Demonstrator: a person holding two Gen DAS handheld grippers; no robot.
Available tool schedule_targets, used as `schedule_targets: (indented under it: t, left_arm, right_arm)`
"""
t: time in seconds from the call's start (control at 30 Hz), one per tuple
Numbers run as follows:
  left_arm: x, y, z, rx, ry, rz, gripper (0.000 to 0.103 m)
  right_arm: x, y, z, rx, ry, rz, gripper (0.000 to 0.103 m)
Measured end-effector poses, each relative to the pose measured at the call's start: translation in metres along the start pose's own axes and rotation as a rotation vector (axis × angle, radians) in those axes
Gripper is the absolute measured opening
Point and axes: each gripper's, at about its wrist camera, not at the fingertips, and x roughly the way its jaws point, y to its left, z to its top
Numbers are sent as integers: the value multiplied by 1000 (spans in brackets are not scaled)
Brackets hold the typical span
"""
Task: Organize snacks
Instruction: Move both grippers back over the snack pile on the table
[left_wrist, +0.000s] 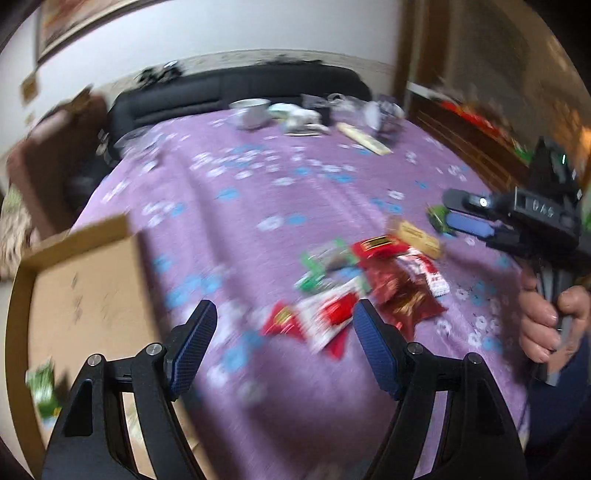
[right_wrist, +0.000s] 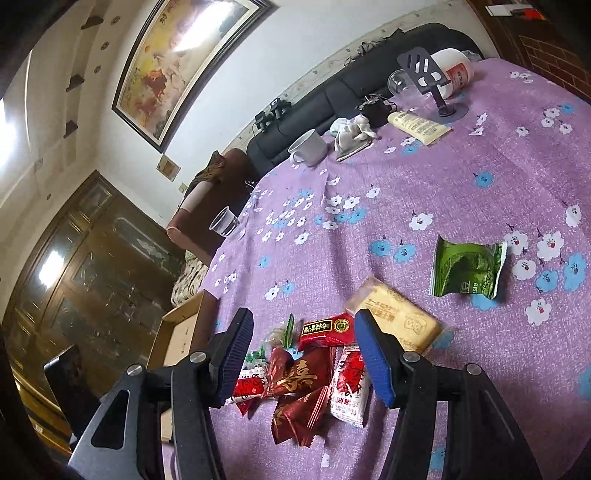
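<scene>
A heap of red and dark-red snack packets (right_wrist: 314, 376) lies on the purple flowered tablecloth (right_wrist: 369, 229); it shows blurred in the left wrist view (left_wrist: 369, 291). A tan biscuit pack (right_wrist: 399, 321) lies beside it and a green packet (right_wrist: 467, 267) lies apart to the right. My right gripper (right_wrist: 303, 350) is open and empty over the heap; it also shows in the left wrist view (left_wrist: 469, 216). My left gripper (left_wrist: 284, 332) is open and empty, near the red packets. A cardboard box (left_wrist: 81, 288) with a green packet (left_wrist: 42, 387) inside stands at the left.
At the table's far side stand a white mug (right_wrist: 308, 147), a crumpled cloth (right_wrist: 351, 131), a cream tube (right_wrist: 419, 127), a dark phone stand (right_wrist: 424, 74) and a white jar (right_wrist: 454, 70). A clear cup (right_wrist: 225, 223) is at the left edge. A black sofa (right_wrist: 369, 85) lies beyond.
</scene>
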Motion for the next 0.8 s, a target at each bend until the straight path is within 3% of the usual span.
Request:
schedule_targets:
  t: [0.07,0.17,0.27,0.37,0.53,0.63,0.73,0.8]
  left_arm:
    - [17,-15,11,41,-2,20,76]
    - [45,-19,21,34,50,-19,76]
    - [55,-26,14,38,117,-96,76]
    - [47,-40,-3,113,153,-145,76]
    - [31,-45,-11,164,101,-90,76]
    - [37,-39,-3,148,105,-67,76]
    - [46,-46,-5,204,128,-72,75]
    - [50,-52,-11,232,135,-55,61]
  right_arm:
    - [-1,-1,1,-4,-5,-8,60]
    - [-1,-6,2,10,-4,-13,60]
    - [-4,-12,4,32,-13,-18,60]
    - [-4,-16,5,54,-9,-4,60]
    - [-2,-13,5,51,-3,5,60]
    - [-1,-14,4,54,-2,-2,60]
    - [-1,-16,4,59,0,-7,60]
    - [1,-15,4,55,11,-1,60]
